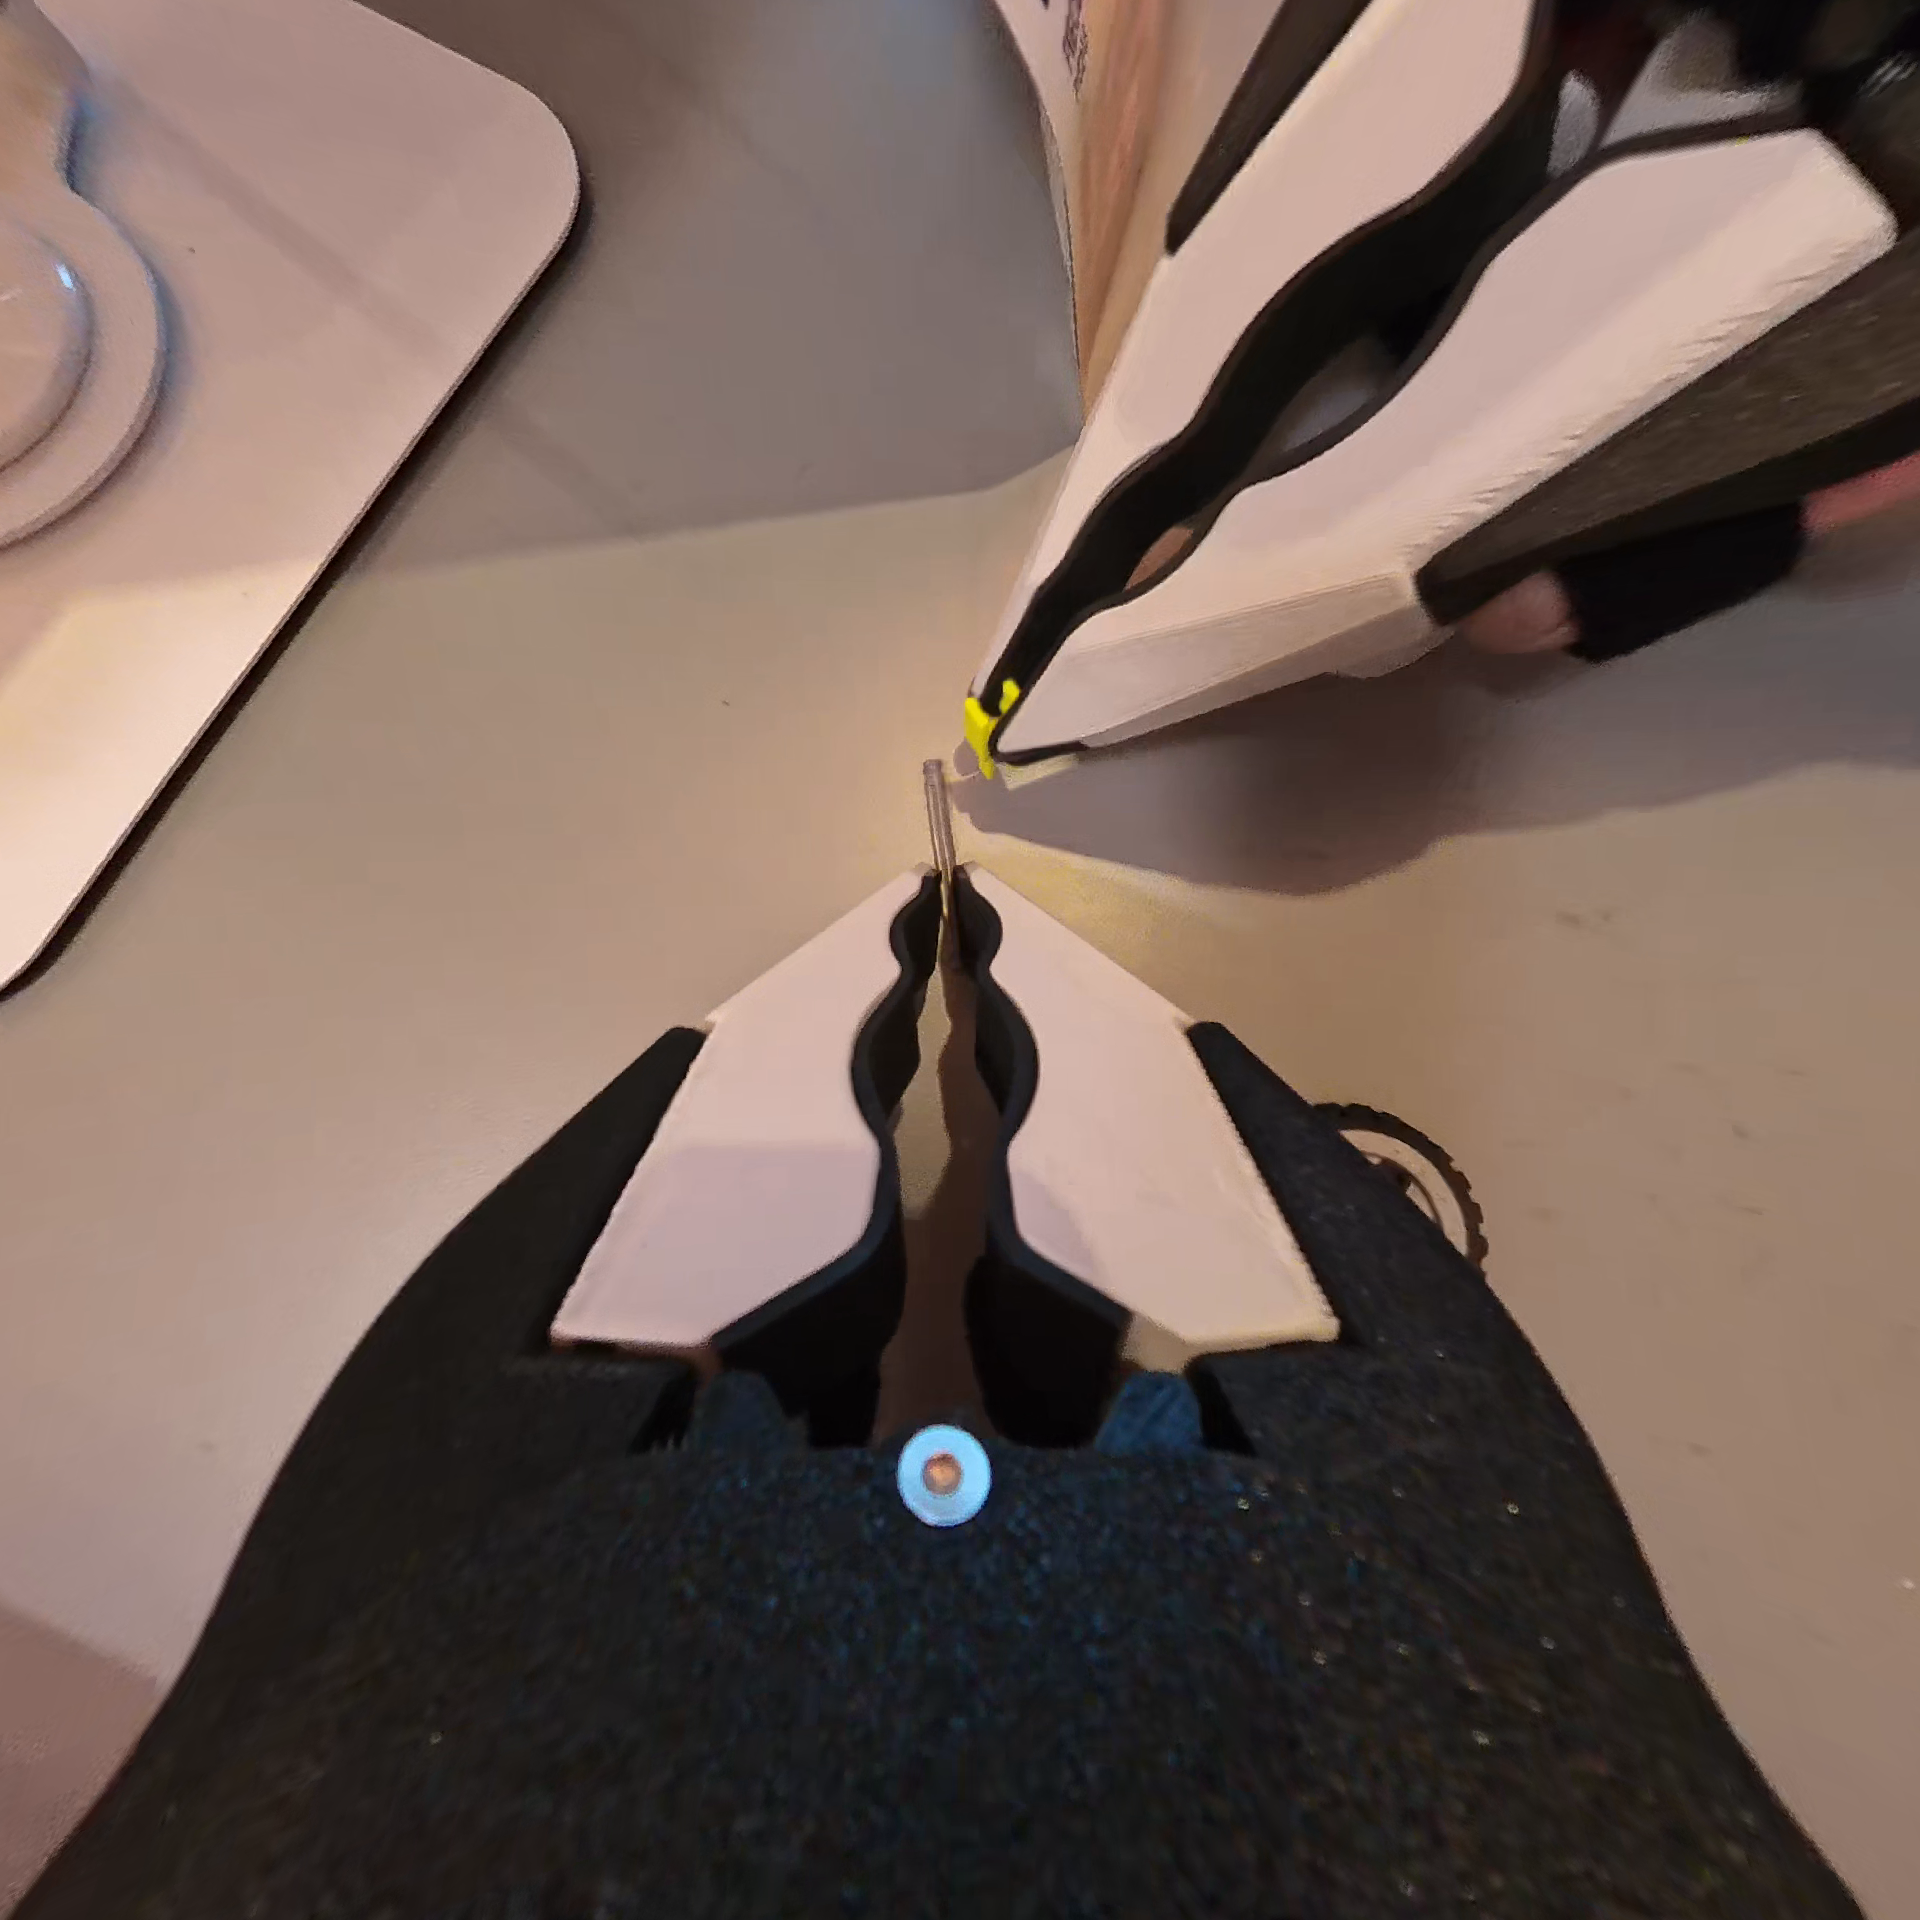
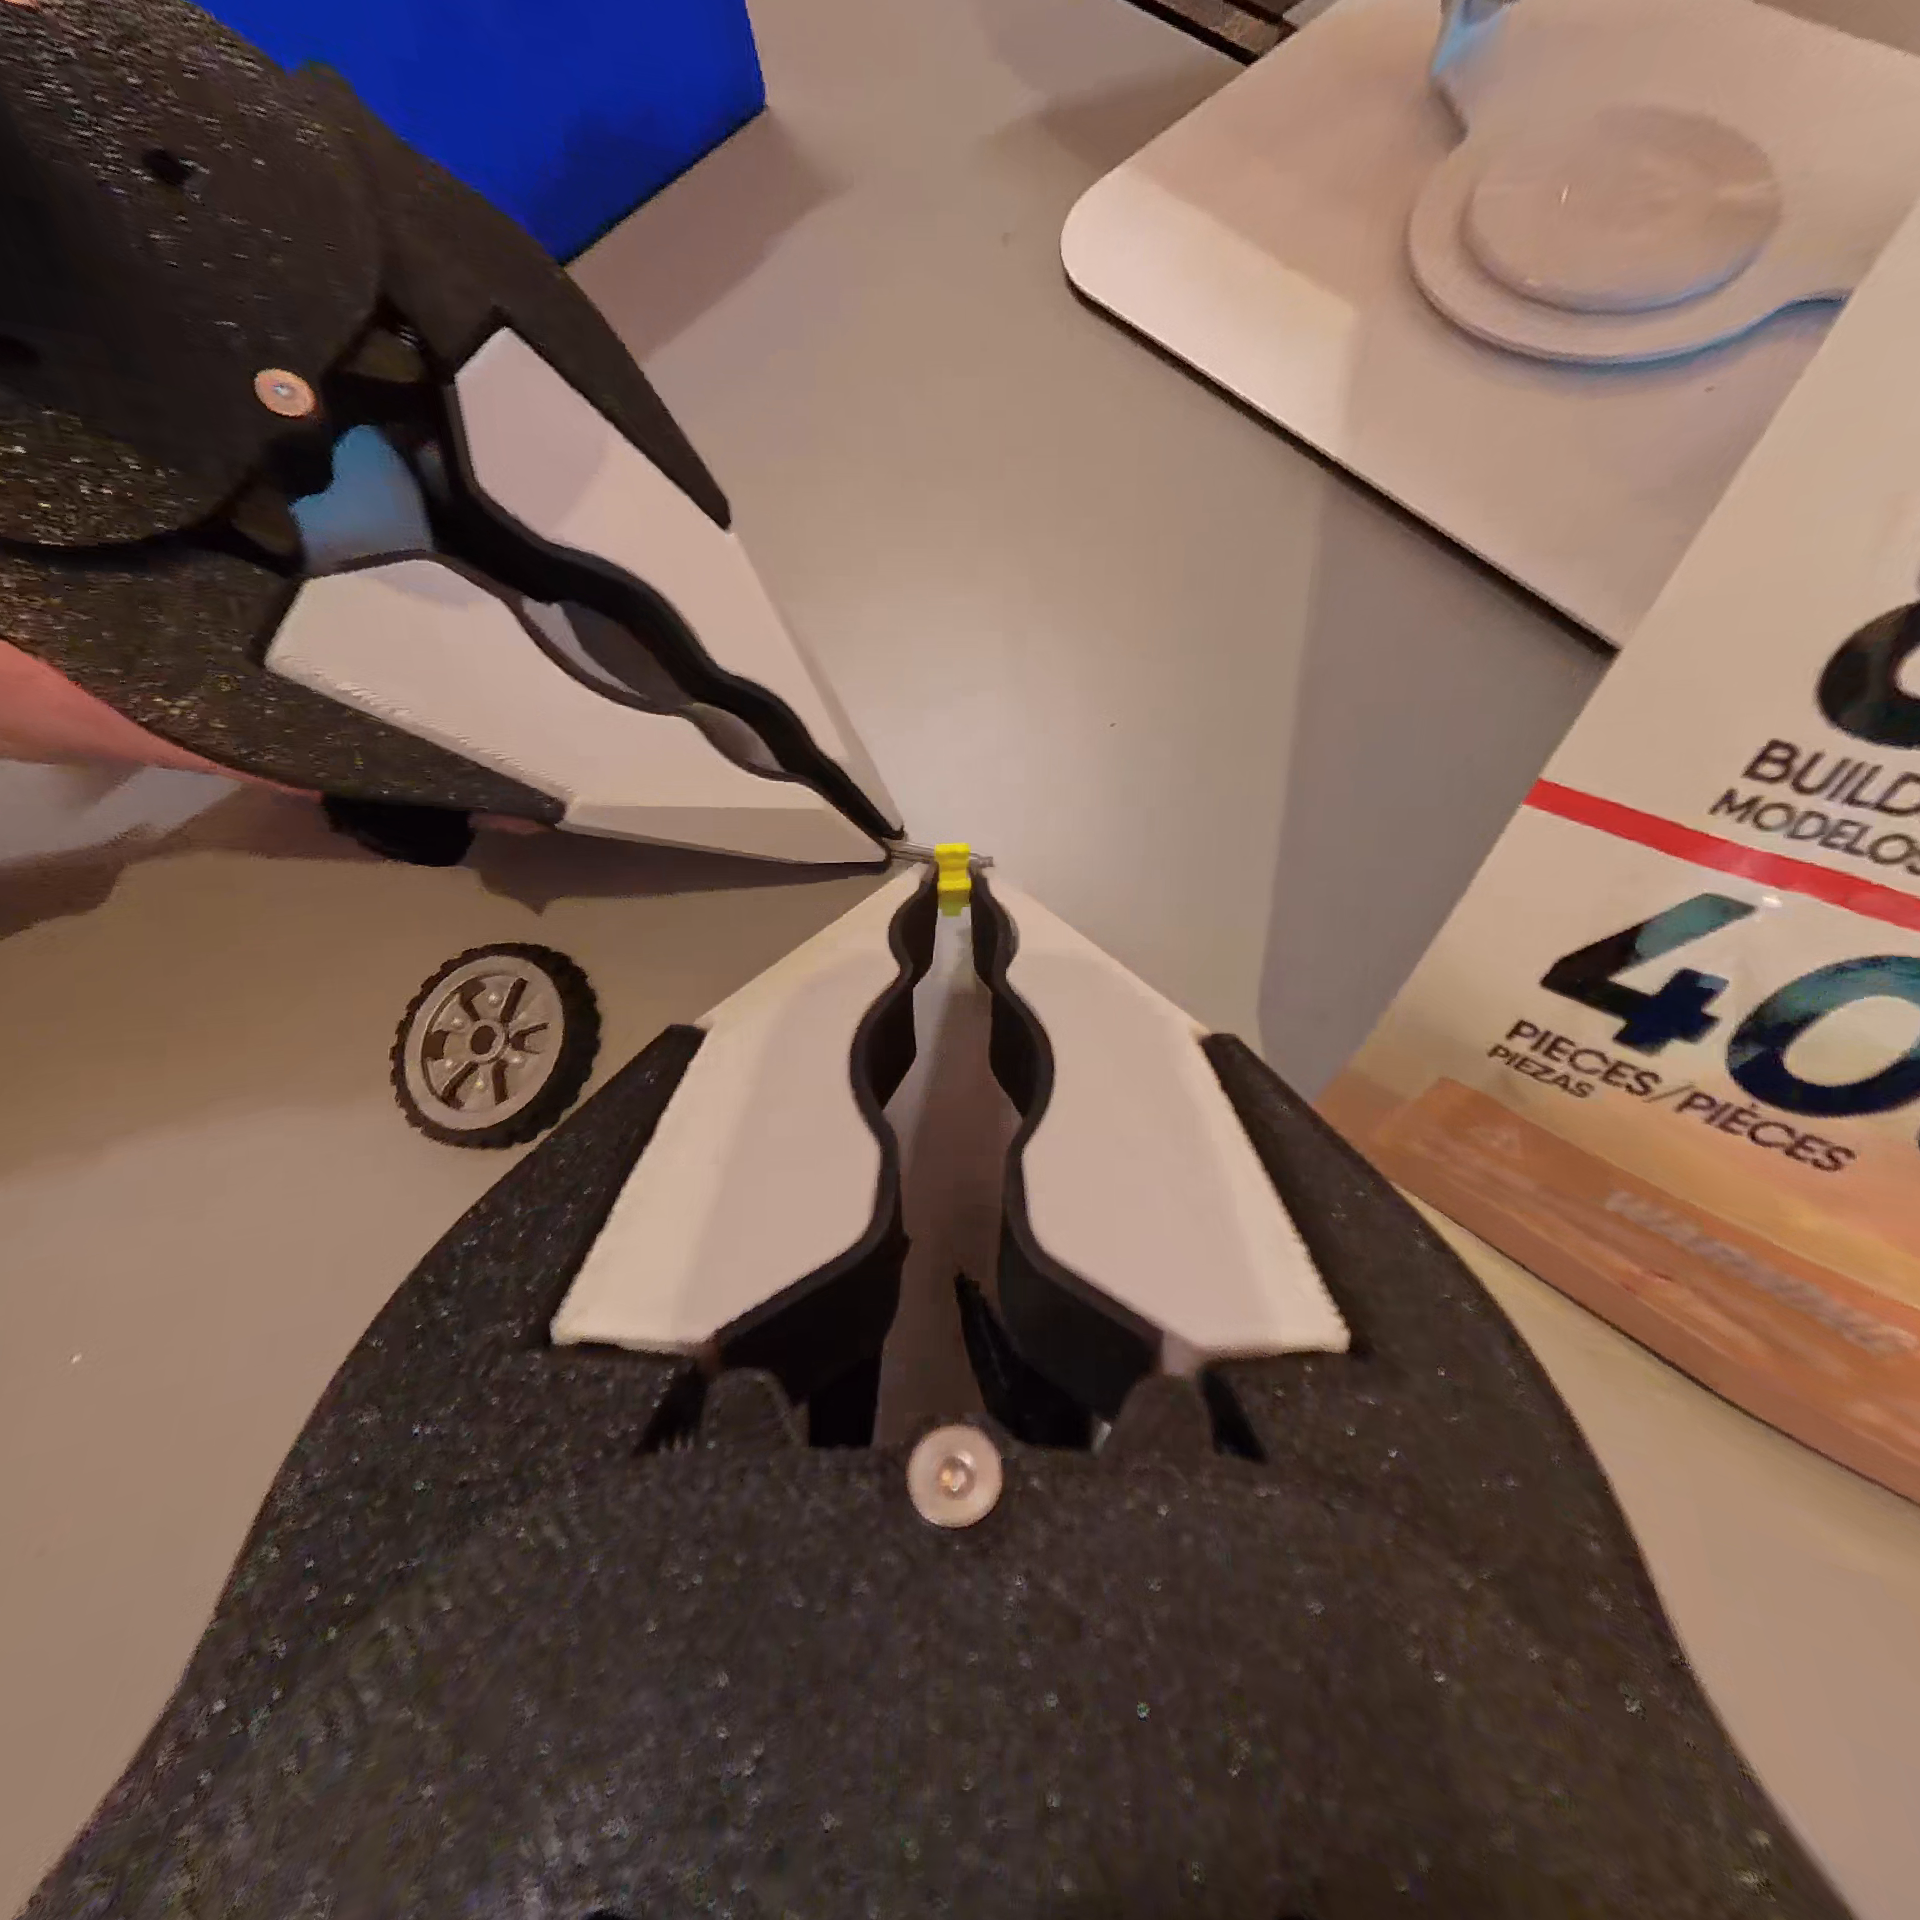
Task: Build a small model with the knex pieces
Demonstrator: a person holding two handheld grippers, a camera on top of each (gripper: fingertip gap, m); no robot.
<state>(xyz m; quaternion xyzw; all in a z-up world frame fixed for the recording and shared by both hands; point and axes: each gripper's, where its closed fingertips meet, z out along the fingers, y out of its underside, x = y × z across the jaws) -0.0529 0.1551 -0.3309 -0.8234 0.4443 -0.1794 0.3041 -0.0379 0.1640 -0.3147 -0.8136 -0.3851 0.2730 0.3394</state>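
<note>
My left gripper [image 1: 943,878] is shut on a thin metal rod [image 1: 935,816] that sticks out forward from its tips. My right gripper [image 2: 951,883] is shut on a small yellow plastic clip [image 2: 951,878]. In the left wrist view the right gripper [image 1: 987,743] comes in from the upper right with the yellow clip [image 1: 982,722] just beside the rod's free end. In the right wrist view the left gripper [image 2: 891,836] comes in from the left, and the rod [image 2: 920,854] reaches the clip; I cannot tell if it passes through.
A small toy wheel [image 2: 494,1044] with a black tyre lies on the grey table, partly seen in the left wrist view [image 1: 1429,1174]. A printed cardboard box [image 2: 1714,935] stands at the right. A flat white stand base [image 1: 260,416] is at the back, and a blue object [image 2: 540,94] is at far left. Left and right tips are no more than a few centimetres apart.
</note>
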